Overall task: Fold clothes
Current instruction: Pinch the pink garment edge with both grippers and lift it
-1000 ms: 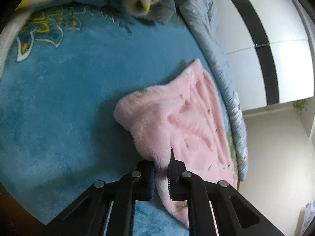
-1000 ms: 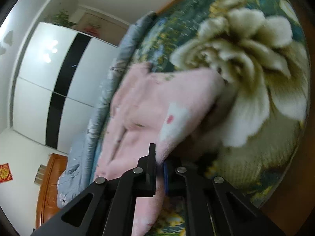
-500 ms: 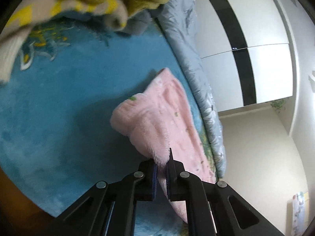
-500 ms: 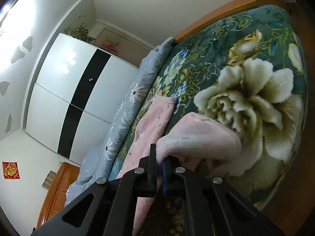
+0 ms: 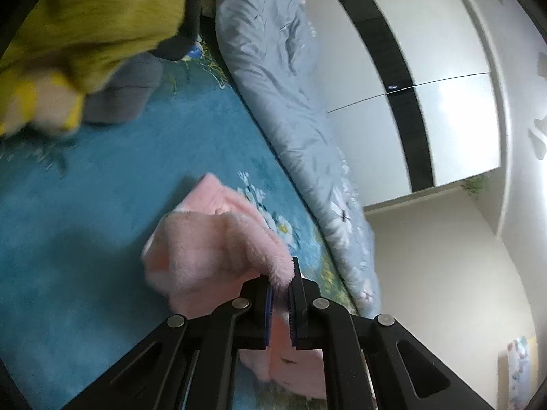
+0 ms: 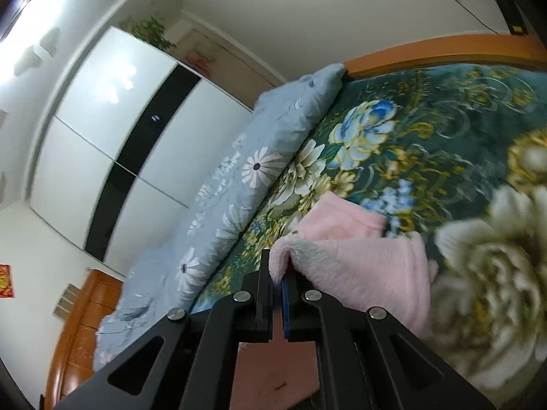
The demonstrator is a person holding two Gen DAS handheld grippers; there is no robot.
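A fluffy pink garment (image 5: 208, 256) lies on the blue floral bed blanket (image 5: 85, 239), doubled over on itself. My left gripper (image 5: 281, 280) is shut on one fuzzy edge of it, lifted off the bed. In the right wrist view the same pink garment (image 6: 369, 266) drapes from my right gripper (image 6: 277, 273), which is shut on another edge; the cloth's pale inner side shows at the fold. Part of the garment hangs below both grippers, hidden behind the fingers.
A rolled light-blue daisy quilt (image 5: 290, 109) runs along the bed's far side before a white and black wardrobe (image 5: 410, 68). A pile of yellow-green and grey clothes (image 5: 102, 34) sits at the bed's upper left. An orange wooden bed frame (image 6: 437, 51) borders the blanket (image 6: 461, 130).
Both grippers have risen and swung toward the wardrobe side, carrying the pink edges up and over. The garment is now more bunched and folded onto itself.
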